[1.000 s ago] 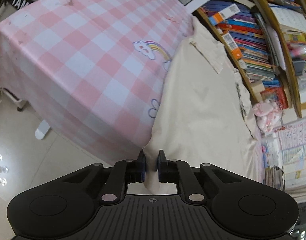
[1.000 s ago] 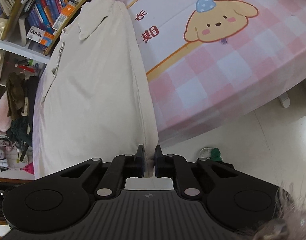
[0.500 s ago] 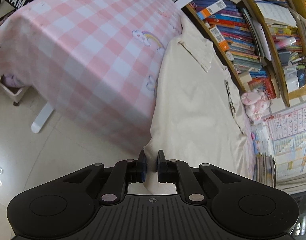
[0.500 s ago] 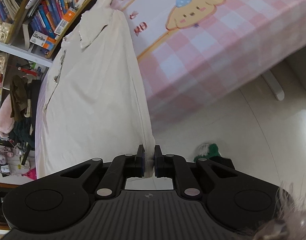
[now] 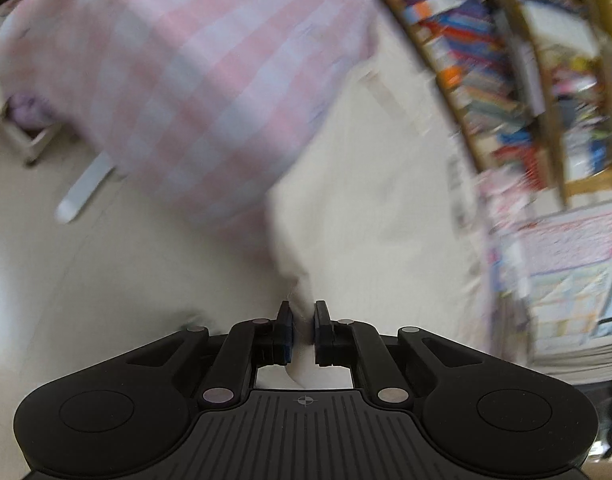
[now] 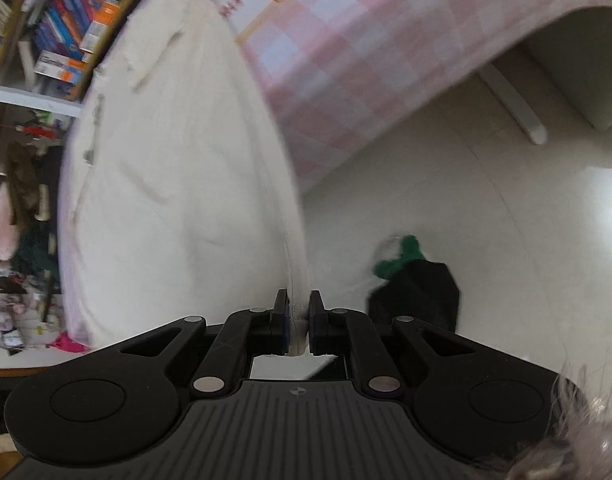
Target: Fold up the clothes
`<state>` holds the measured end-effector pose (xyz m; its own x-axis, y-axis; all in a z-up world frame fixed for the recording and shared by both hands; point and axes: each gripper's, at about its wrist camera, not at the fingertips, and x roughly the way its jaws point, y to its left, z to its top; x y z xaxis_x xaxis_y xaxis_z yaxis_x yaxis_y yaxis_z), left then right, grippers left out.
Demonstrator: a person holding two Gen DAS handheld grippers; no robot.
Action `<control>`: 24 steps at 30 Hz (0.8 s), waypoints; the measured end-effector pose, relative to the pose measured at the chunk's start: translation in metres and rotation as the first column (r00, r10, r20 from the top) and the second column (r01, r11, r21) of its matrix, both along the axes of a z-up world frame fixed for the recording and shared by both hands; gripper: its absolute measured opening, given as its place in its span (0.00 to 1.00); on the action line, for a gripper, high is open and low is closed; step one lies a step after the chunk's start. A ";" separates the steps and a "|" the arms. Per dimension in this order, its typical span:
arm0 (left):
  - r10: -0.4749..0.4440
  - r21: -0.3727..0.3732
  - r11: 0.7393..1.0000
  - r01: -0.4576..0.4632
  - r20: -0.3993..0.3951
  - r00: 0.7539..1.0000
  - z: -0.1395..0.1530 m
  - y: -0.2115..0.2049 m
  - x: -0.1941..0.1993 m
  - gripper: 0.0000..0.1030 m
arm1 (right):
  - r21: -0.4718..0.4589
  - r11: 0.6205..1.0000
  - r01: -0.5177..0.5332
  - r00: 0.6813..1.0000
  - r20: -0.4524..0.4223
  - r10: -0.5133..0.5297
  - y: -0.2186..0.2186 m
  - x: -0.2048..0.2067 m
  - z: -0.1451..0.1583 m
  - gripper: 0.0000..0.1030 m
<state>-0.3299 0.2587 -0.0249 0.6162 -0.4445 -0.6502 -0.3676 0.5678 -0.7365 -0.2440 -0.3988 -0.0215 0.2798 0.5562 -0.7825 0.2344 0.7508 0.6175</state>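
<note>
A cream shirt (image 5: 369, 184) lies stretched over the table with the pink checked cloth (image 5: 178, 80), its collar end toward the bookshelf. My left gripper (image 5: 302, 330) is shut on one corner of the shirt's hem, which hangs past the table's edge above the floor. In the right wrist view the same cream shirt (image 6: 174, 184) runs away from me, and my right gripper (image 6: 298, 326) is shut on the other hem corner along a seam. Both views are blurred by motion.
A bookshelf (image 5: 505, 64) packed with books stands behind the table. The pink checked cloth (image 6: 369, 52) hangs over the table's near edge. A white table leg (image 5: 86, 188) stands on the pale tiled floor. A dark and green item (image 6: 409, 276) lies on the floor.
Both grippers have pulled back from the table with the hem held, so more floor shows and the shirt's lower part has slid past the table's edge.
</note>
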 end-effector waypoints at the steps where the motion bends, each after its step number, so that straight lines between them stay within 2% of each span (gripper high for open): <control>1: 0.012 -0.013 1.000 -0.011 0.043 0.999 0.009 0.003 0.005 0.08 | 0.028 1.000 0.003 1.000 0.026 -0.003 0.001 0.003 0.008 0.08; 4: 0.071 -0.062 0.996 -0.061 0.179 0.981 0.032 0.011 0.025 0.07 | 0.167 0.986 0.030 0.984 0.166 -0.058 -0.001 0.020 0.041 0.08; 7: 0.196 -0.178 0.973 -0.148 0.290 0.937 0.034 0.018 0.051 0.07 | 0.282 0.957 0.065 0.948 0.283 -0.148 -0.003 0.043 0.064 0.08; 10: 0.245 -0.223 0.957 -0.185 0.282 0.928 0.022 0.015 0.081 0.07 | 0.366 0.926 0.091 0.917 0.333 -0.222 0.007 0.071 0.063 0.08; 12: 0.268 -0.239 0.950 -0.203 0.284 0.921 0.020 0.014 0.098 0.07 | 0.358 0.928 0.101 0.917 0.328 -0.227 0.014 0.091 0.061 0.08; 13: 0.278 -0.241 0.947 -0.211 0.292 0.915 0.022 0.015 0.105 0.07 | 0.356 0.928 0.107 0.917 0.327 -0.231 0.018 0.101 0.060 0.08; 16: 0.319 -0.232 0.939 -0.256 0.296 0.900 0.029 0.026 0.133 0.07 | 0.444 0.880 0.168 0.869 0.356 -0.345 0.013 0.122 0.068 0.07; 21: 0.382 -0.239 0.917 -0.320 0.296 0.875 0.037 0.039 0.185 0.06 | 0.494 0.841 0.219 0.814 0.383 -0.437 0.007 0.175 0.079 0.07; 24: 0.388 -0.231 0.916 -0.328 0.303 0.870 0.042 0.037 0.221 0.06 | 0.509 0.827 0.239 0.806 0.371 -0.461 0.012 0.213 0.078 0.07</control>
